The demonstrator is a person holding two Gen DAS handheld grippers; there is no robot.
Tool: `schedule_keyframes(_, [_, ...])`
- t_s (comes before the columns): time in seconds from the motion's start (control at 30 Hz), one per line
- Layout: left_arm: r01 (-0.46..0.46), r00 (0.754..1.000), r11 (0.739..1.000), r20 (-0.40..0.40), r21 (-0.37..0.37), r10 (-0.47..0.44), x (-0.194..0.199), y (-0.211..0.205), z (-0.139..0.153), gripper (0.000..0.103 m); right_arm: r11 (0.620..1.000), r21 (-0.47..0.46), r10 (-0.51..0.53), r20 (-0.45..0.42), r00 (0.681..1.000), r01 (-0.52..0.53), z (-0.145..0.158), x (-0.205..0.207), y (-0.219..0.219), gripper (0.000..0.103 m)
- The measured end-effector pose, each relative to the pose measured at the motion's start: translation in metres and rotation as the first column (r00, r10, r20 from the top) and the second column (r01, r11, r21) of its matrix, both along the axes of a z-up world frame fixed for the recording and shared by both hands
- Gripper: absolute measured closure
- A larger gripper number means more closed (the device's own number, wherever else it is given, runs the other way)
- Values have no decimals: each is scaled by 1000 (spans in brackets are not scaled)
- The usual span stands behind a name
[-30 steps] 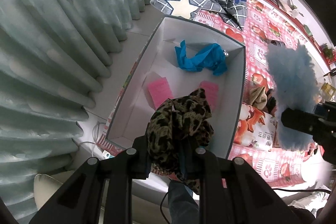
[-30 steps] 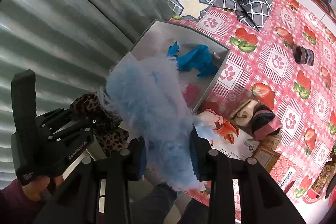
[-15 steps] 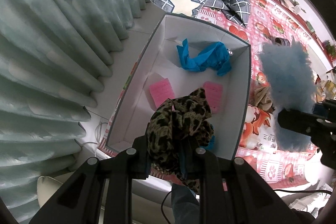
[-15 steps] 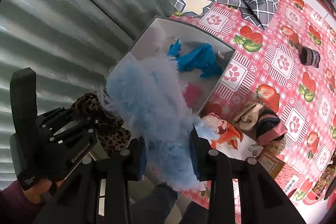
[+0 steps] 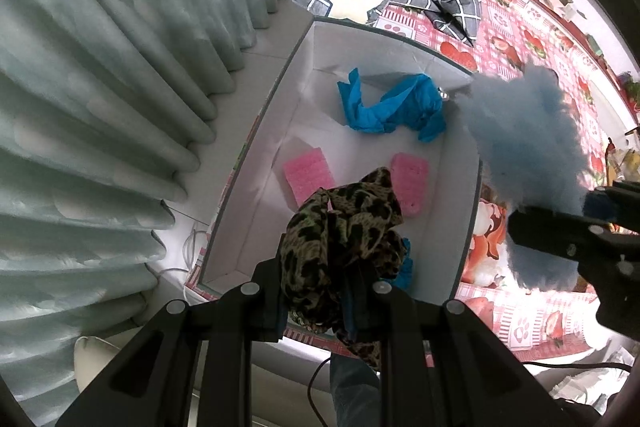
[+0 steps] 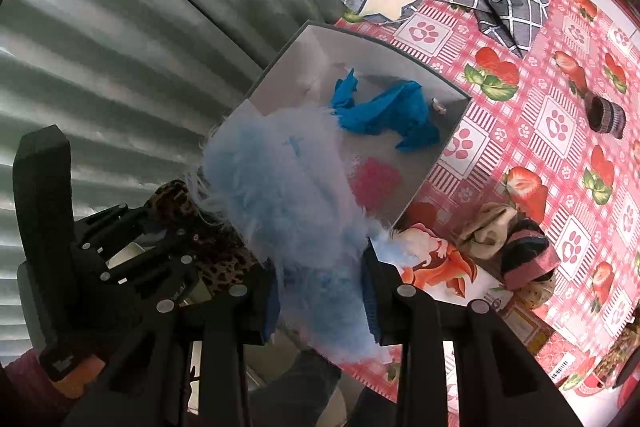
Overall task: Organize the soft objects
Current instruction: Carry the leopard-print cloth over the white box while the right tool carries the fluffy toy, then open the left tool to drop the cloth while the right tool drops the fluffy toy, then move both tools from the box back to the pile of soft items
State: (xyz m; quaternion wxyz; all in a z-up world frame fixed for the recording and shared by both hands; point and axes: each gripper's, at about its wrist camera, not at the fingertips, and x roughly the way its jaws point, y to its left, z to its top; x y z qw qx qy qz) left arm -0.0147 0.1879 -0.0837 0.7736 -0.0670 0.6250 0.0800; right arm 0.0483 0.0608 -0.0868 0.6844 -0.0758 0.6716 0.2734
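While both loads hang above the white box [image 5: 460, 227], the left claw [image 5: 320, 291] grips a limp leopard-print cloth [image 5: 344, 227] over the box's near end, and the right claw [image 6: 320, 303] clamps a light, compressible blue fluffy piece [image 6: 288, 195] beside the box's right wall. Pinching each bunched middle appears safest.

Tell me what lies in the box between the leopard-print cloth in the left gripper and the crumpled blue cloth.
Two pink sponges on the white box floor, seen in the left wrist view; the rest is bare.
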Motion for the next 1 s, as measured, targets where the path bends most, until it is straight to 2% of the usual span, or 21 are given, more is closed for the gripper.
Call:
schedule_keyframes(0.23, [7, 1000, 1000, -9, -5, -7, 0, 0, -4, 77, 1000, 16, 5, -8, 1000, -5, -3, 3, 7, 67])
schedule_keyframes(0.33, [6, 1000, 1000, -5, -12, -6, -1, 1, -3, 66, 1000, 25, 7, -5, 1000, -7, -2, 3, 11, 67])
schedule_keyframes(0.37, [5, 1000, 1000, -1, -13, -5, -2, 1, -3, 59, 1000, 30, 5, -8, 1000, -5, -2, 4, 12, 67])
schedule_keyframes(0.4, [4, 1000, 1000, 4, -11, -4, -3, 1, -2, 51, 999, 34, 3, -11, 1000, -3, -2, 4, 12, 64])
schedule_keyframes(0.47, [4, 1000, 1000, 2, -12, -4, -4, 0, -1, 41, 999, 42, -4, -19, 1000, 5, -2, 5, 12, 52])
schedule_keyframes(0.53, [1, 1000, 1000, -2, -26, -2, -4, 1, -1, 34, 999, 44, -11, -16, 1000, 11, -1, 5, 11, 46])
schedule_keyframes(0.57, [-1, 1000, 1000, -8, -24, 1, -4, 1, -1, 30, 999, 39, -14, -14, 1000, 15, -1, 5, 11, 39])
schedule_keyframes(0.6, [-4, 1000, 1000, -8, -22, 4, -4, 2, -1, 25, 999, 37, -19, -13, 1000, 19, 0, 5, 10, 24])
schedule_keyframes(0.63, [-8, 1000, 1000, -5, -25, 7, -4, 2, -1, 23, 999, 38, -27, -14, 1000, 28, 0, 6, 9, 18])
schedule_keyframes(0.83, [-41, 999, 998, 6, -48, 42, -5, 10, 1, 14, 996, 36, -82, -20, 996, 82, 1, 10, -5, 17])
schedule_keyframes(0.87, [-45, 999, 997, 9, -58, 45, -5, 11, 2, 8, 996, 33, -87, -17, 996, 88, 2, 10, -8, 11])
schedule_keyframes(0.9, [-48, 999, 996, 12, -70, 49, -4, 12, 2, 0, 995, 29, -92, -14, 996, 92, 2, 11, -10, 0])
schedule_keyframes(1.0, [-49, 998, 994, 27, -96, 52, -2, 12, 5, 0, 992, 37, -117, -10, 993, 117, 6, 10, -23, 0])
